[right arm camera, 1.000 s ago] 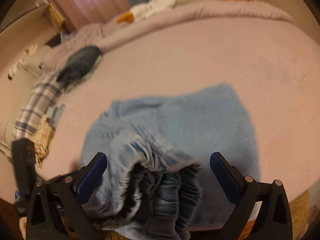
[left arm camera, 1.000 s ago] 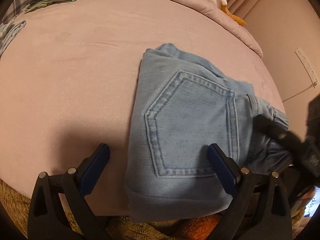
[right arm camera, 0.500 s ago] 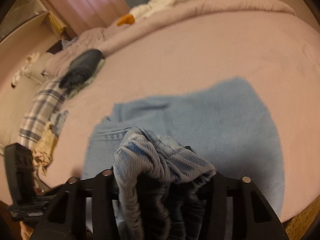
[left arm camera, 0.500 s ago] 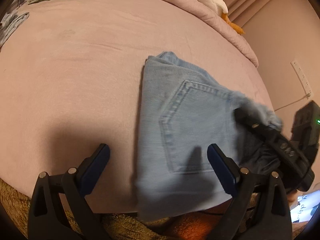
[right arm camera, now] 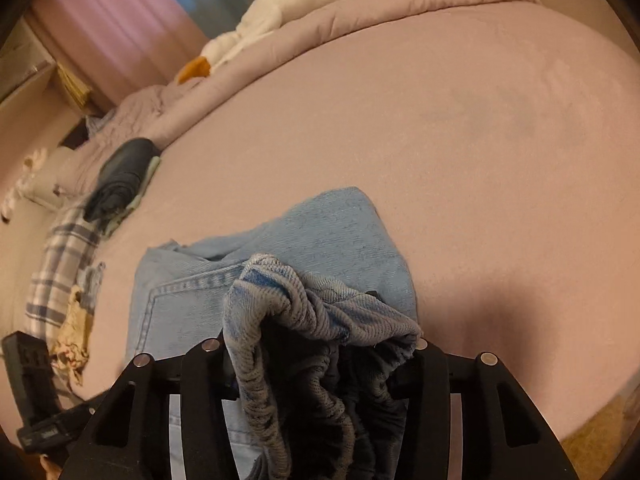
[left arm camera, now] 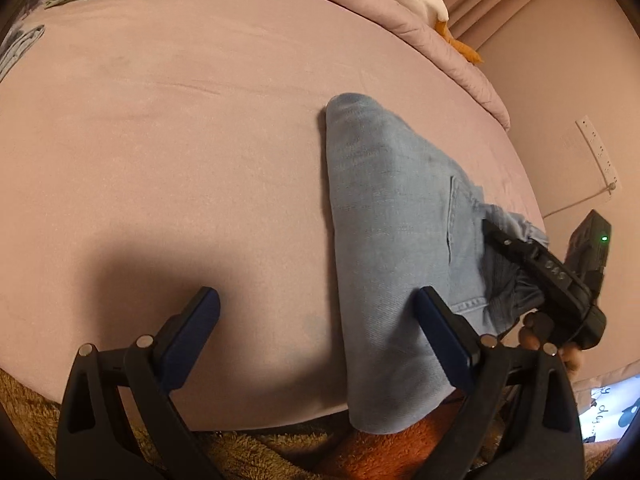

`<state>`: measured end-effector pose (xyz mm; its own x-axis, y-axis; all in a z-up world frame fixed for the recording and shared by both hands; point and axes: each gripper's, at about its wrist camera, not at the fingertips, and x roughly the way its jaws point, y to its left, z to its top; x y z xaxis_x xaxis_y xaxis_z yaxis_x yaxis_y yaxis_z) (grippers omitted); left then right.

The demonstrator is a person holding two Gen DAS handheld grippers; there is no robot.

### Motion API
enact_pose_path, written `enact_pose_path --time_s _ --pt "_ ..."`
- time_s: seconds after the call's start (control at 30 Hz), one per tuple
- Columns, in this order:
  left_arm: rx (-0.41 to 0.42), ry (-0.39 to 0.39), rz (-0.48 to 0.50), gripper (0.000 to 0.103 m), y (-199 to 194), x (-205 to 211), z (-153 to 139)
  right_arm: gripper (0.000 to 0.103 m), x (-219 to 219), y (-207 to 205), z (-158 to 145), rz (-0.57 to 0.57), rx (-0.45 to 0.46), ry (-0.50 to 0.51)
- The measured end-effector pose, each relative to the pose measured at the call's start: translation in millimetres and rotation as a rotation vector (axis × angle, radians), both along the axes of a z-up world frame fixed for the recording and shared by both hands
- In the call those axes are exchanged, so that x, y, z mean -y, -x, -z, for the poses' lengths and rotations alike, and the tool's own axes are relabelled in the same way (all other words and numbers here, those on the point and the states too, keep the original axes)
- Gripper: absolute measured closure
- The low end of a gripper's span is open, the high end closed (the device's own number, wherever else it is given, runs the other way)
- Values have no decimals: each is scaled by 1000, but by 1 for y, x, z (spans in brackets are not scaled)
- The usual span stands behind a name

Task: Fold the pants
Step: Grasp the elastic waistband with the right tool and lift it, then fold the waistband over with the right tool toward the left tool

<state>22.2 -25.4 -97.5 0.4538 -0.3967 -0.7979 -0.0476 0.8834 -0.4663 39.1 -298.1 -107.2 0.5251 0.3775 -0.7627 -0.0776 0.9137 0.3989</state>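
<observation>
While gripping jeans (right arm camera: 328, 240), right hand-held gripper (right arm camera: 320, 364) (no label legible).

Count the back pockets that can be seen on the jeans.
1. A single stitched back pocket shows on the light blue jeans, left of the bunched waistband that the right tool clamps. A second may be hidden underneath.

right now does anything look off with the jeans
Yes: the jeans hang over the bed edge nearest the camera, and the right gripper has a bunched waistband wad pinched, so the fold looks lopsided. The left gripper is open and empty.
</observation>
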Motion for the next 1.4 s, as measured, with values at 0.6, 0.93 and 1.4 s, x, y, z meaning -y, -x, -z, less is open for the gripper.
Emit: enact_pose_path --time_s 0.6,0.93,1.4 --pt "-2 -96 31 4 -11 12 7 35 5 13 -17 -1 -9 40" --pt "2 -67 11 10 -16 12 3 56 -9 2 -36 -16 93 111" --pt "18 -72 -44 11 -26 7 -14 21 13 -16 -19 -19 2 88"
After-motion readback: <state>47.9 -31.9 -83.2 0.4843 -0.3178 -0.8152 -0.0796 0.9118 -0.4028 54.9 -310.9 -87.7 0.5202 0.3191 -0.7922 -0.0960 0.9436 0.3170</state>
